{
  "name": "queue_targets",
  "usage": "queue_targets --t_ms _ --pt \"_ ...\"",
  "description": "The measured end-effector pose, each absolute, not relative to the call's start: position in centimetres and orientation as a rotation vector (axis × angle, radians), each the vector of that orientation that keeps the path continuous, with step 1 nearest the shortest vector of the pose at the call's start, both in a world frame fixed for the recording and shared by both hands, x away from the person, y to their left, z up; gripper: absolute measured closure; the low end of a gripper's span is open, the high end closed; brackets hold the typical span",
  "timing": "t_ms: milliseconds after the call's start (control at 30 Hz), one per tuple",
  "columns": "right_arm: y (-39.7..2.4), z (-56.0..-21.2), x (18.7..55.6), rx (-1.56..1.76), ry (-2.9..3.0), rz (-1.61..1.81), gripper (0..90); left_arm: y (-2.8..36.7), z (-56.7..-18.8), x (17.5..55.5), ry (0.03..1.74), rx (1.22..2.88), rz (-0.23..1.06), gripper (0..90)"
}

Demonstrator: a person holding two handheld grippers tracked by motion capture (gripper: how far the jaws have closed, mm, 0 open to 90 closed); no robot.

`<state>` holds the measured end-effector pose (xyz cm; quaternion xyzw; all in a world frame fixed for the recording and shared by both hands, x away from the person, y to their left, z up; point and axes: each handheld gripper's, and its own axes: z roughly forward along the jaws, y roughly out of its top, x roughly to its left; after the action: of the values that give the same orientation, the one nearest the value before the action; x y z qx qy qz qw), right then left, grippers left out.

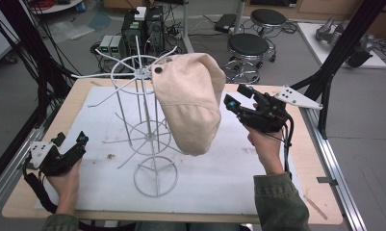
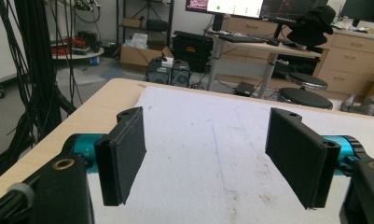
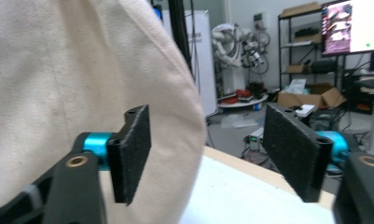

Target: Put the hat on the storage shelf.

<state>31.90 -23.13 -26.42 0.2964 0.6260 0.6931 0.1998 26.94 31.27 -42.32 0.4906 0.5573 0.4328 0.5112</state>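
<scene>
A cream cloth cap point(image 1: 189, 101) hangs on a white wire rack point(image 1: 147, 139) standing on the white mat point(image 1: 99, 173). My right gripper point(image 1: 235, 98) is held up just right of the cap, open, with nothing between its jaws. In the right gripper view the cap point(image 3: 58, 93) fills the left side, behind the left pad point(image 3: 131, 151); the gripper point(image 3: 208, 154) stands open. My left gripper point(image 1: 70, 139) rests low at the mat's left edge, open and holding nothing. In its own view the left gripper point(image 2: 205, 161) has only bare mat point(image 2: 198, 135) between its pads.
The rack's thin arms point(image 1: 104, 72) spread out left and toward the back. Black frame posts point(image 1: 335, 53) rise at the table's right, and cables point(image 1: 32, 57) hang at its left. Stools point(image 1: 248, 45) and computer boxes point(image 1: 142, 26) stand on the floor beyond the table.
</scene>
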Motion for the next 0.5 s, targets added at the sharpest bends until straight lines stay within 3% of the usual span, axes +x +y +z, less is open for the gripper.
queue_targets --t_ms 233,500 --pt "-23.7 -27.0 30.6 0.884 1.602 1.799 11.3 31.2 -42.3 26.9 1.337 1.176 1.047 28.7" --pt "-24.6 -27.2 29.4 0.887 1.604 1.684 9.5 31.3 -42.2 26.7 1.338 1.170 1.049 28.7"
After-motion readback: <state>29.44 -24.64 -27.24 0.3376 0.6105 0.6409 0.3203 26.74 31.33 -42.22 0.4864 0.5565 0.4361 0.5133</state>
